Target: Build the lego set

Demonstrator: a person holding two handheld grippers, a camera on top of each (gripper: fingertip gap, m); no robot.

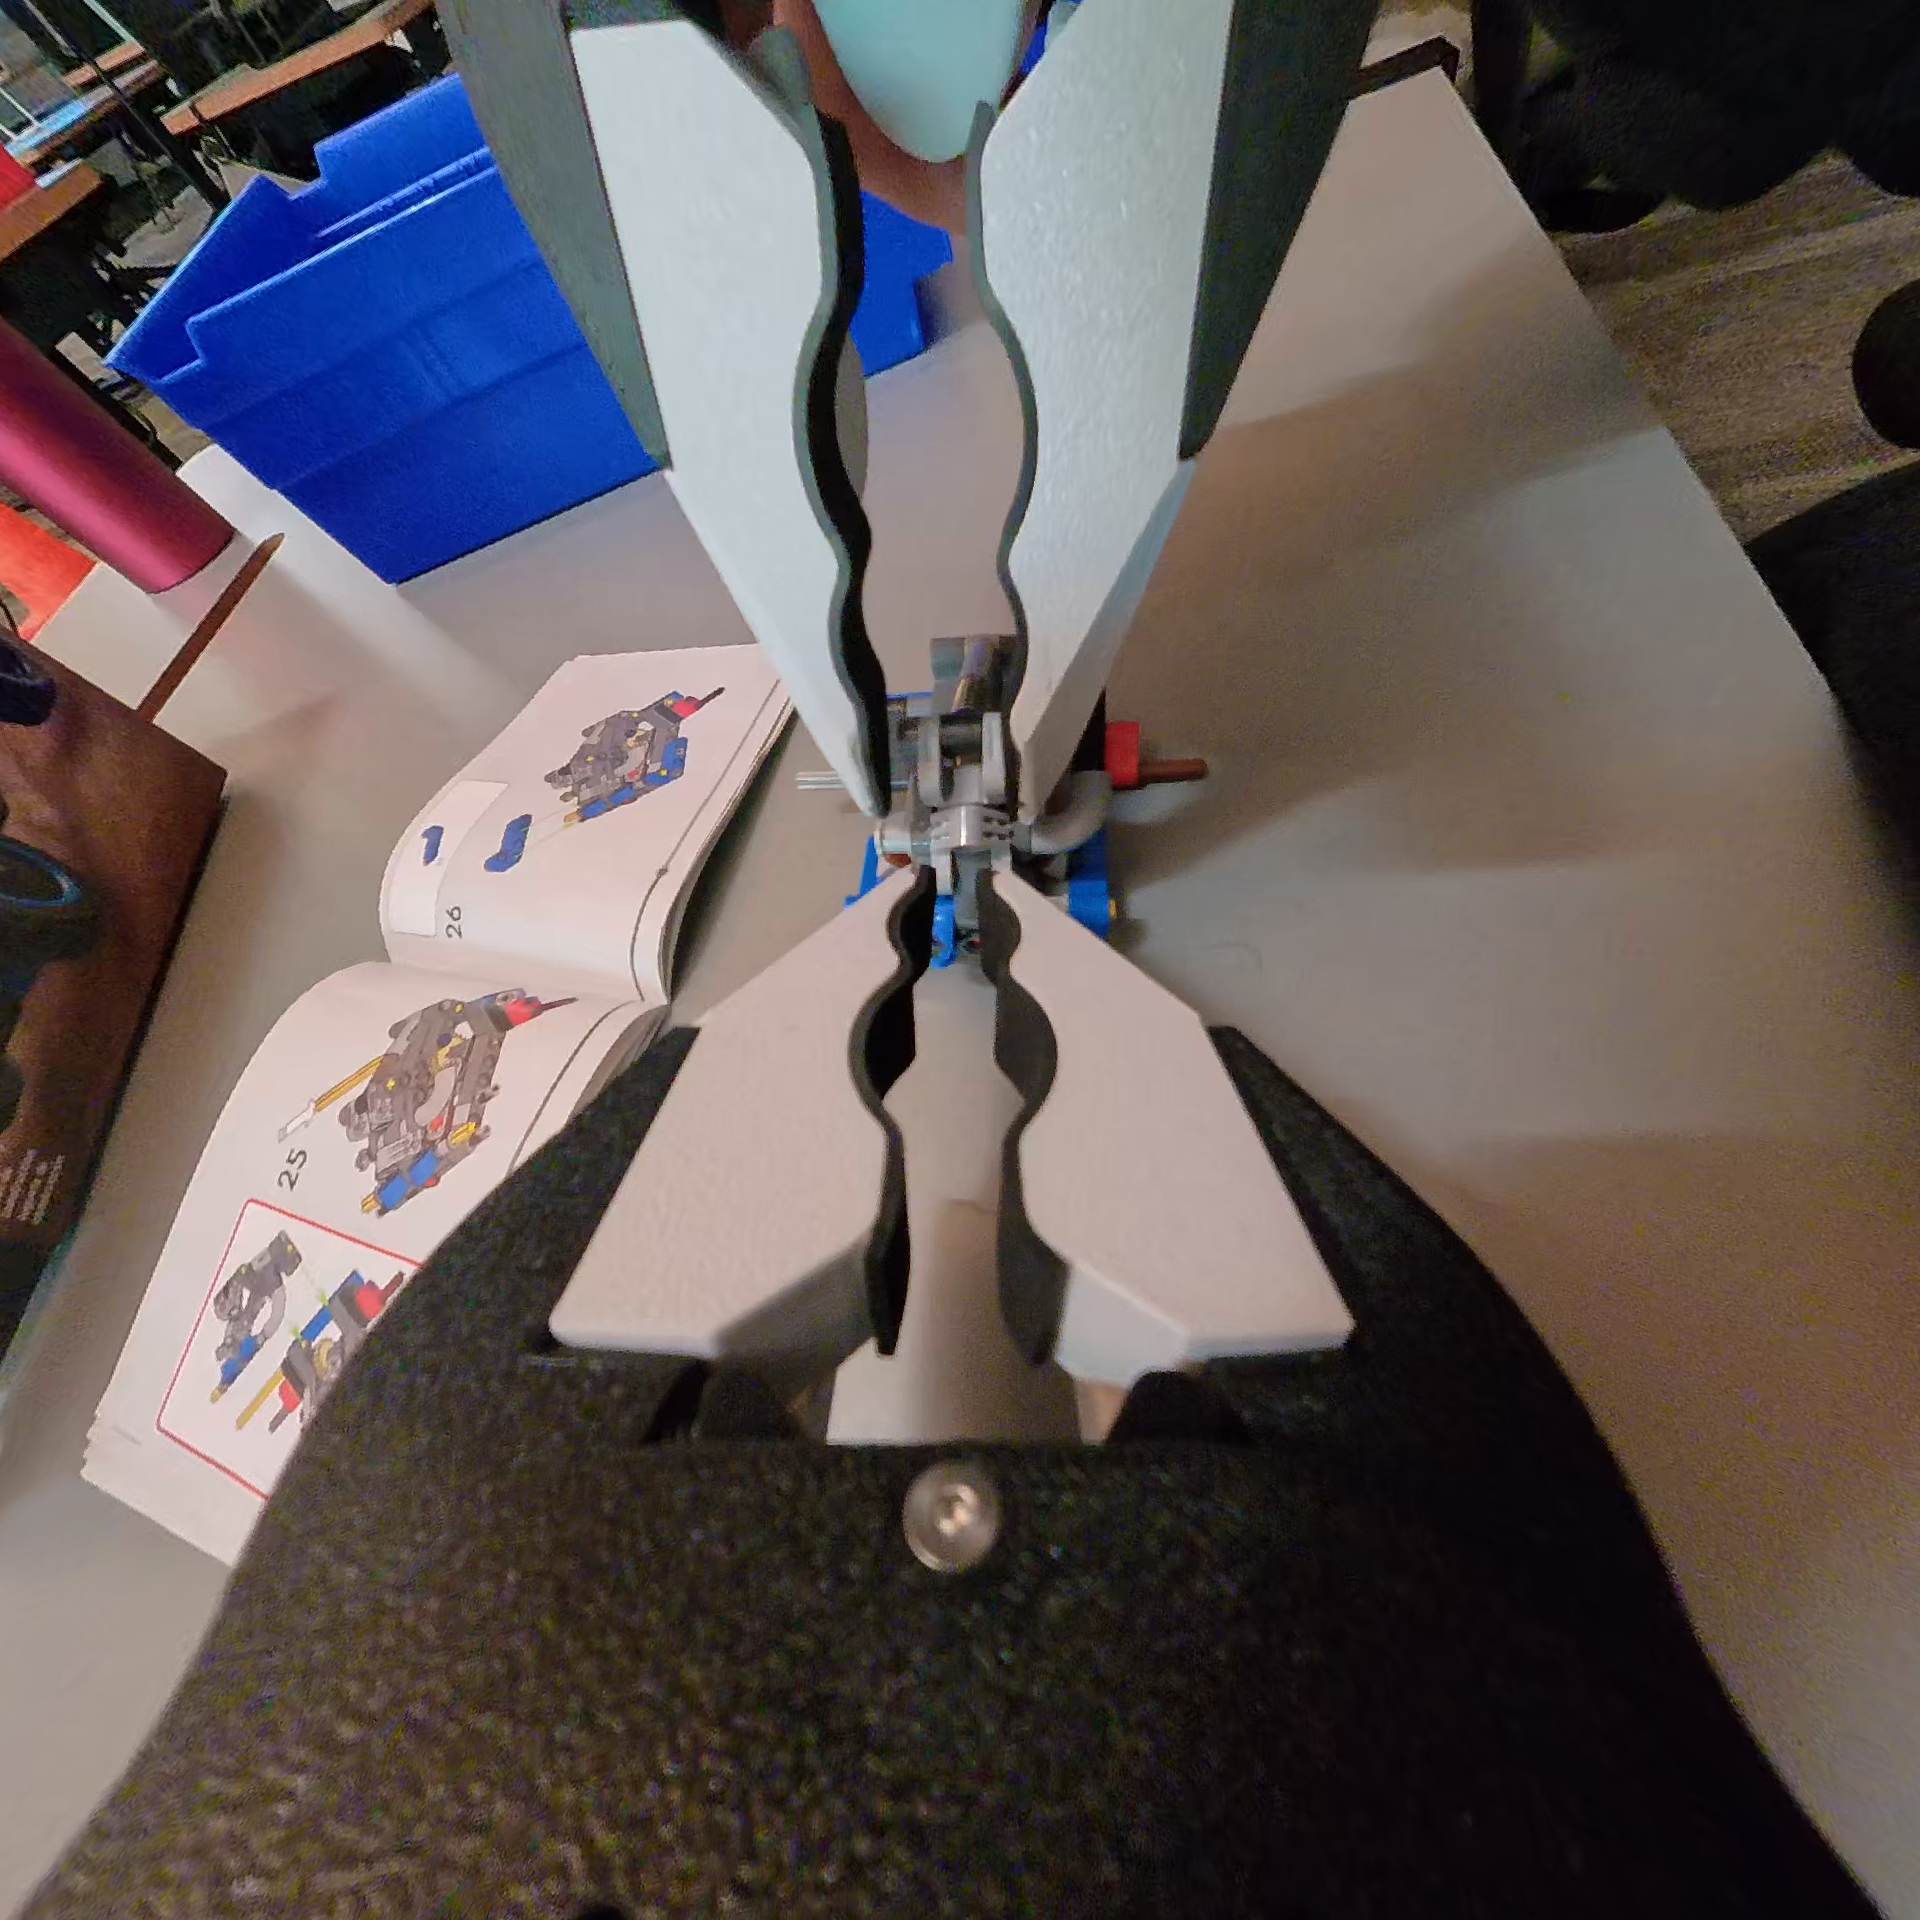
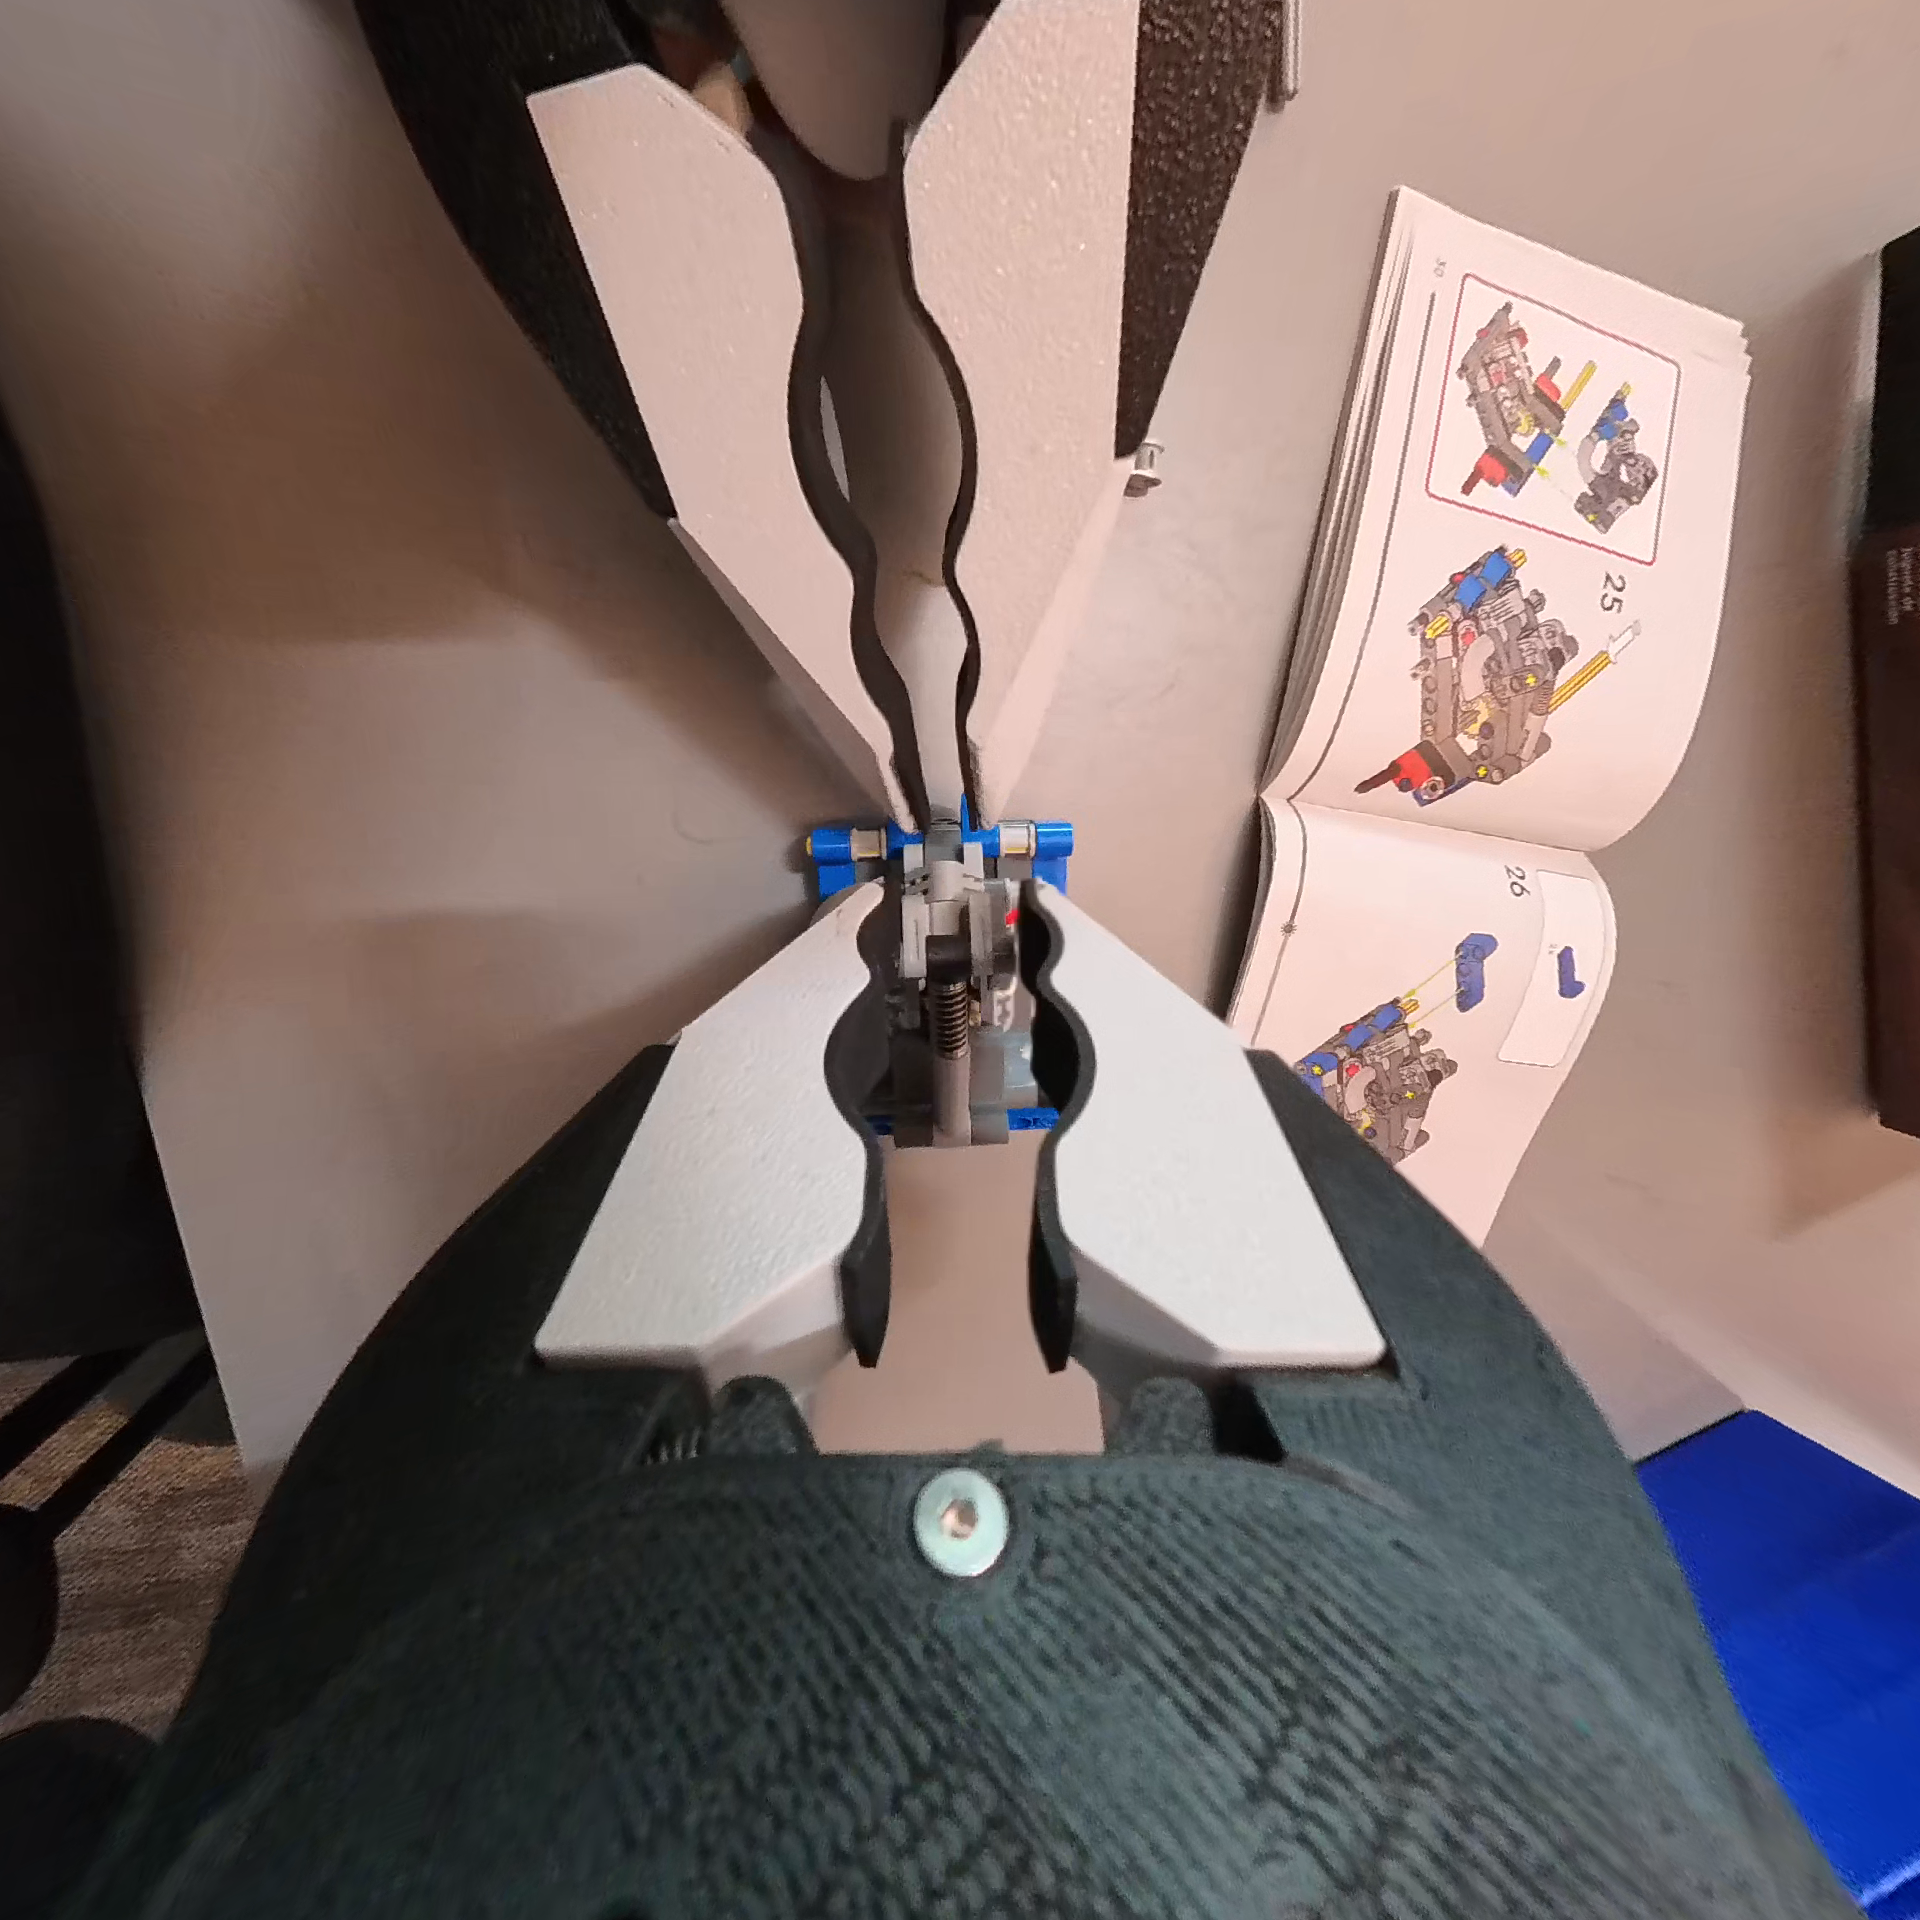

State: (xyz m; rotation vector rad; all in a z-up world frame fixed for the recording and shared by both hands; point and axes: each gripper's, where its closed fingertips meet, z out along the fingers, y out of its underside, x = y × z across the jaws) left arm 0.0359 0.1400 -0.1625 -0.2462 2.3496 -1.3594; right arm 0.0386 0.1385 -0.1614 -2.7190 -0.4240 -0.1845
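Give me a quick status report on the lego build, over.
Left gripper shut on the lego model, right gripper clamped on its opposite end. Model held between them just over the white table. Instruction booklet open alongside, nothing in the way.

Lego model (image 1: 961, 821) between facing tools.

White table (image 1: 1455, 727) bears open booklet (image 1: 582, 831), blue bin (image 1: 416, 364).

Booklet (image 1: 540, 831) crowds model (image 1: 966, 821); blue bin (image 1: 416, 343) behind; opposite table (image 1: 1455, 779) side bare
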